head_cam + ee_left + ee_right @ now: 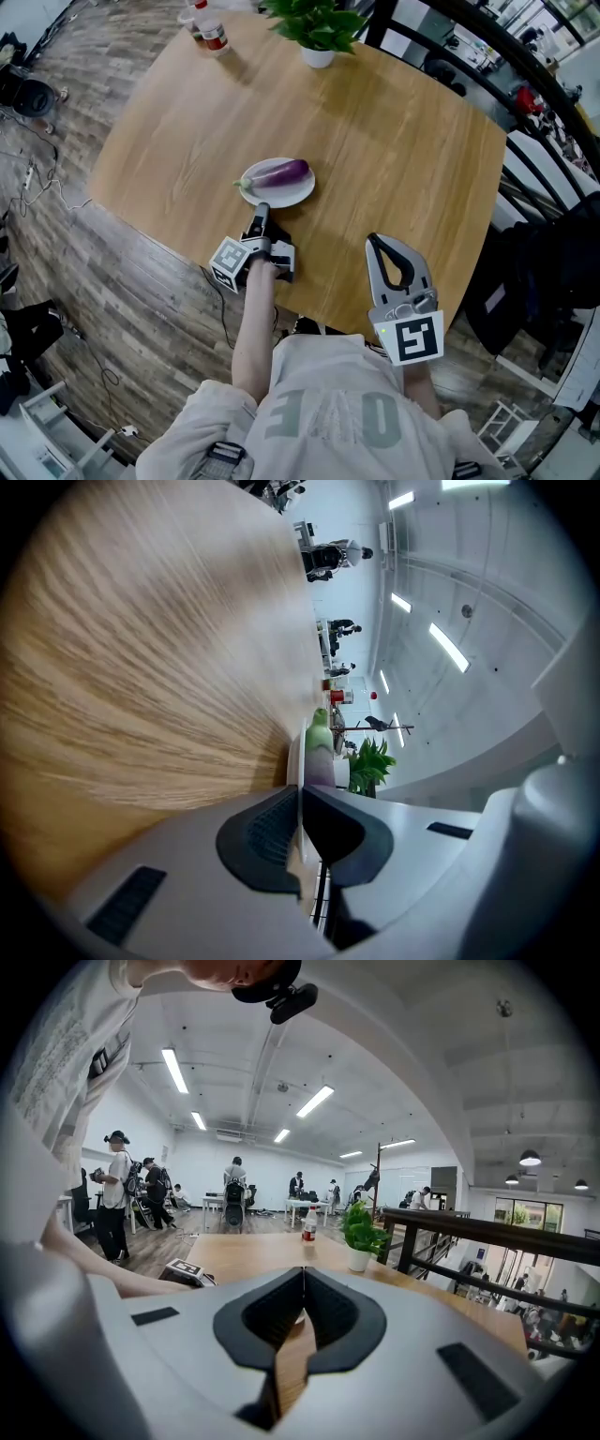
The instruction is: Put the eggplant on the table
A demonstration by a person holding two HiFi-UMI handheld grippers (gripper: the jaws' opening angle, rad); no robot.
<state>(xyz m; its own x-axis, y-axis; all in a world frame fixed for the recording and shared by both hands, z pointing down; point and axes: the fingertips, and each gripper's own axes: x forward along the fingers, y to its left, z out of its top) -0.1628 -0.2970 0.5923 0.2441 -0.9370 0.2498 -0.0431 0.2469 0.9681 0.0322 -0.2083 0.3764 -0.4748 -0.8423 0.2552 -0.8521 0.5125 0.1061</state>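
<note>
The left gripper (262, 210) has its jaws pinched almost flat on the near rim of the white plate (292, 195) — in the left gripper view the thin white edge runs between the pads. The eggplant (281, 172) lies across that plate, with its purple body to the right and its green stem to the left, on the wooden table (394, 141). The right gripper (374, 241) is closed on nothing — its tips meet over the table's near right part, well apart from the plate.

Shirt (323, 417): large pale letters are showing across the front, creased, not reading clearly. Bottle (212, 28): red label is showing print too small to read.
</note>
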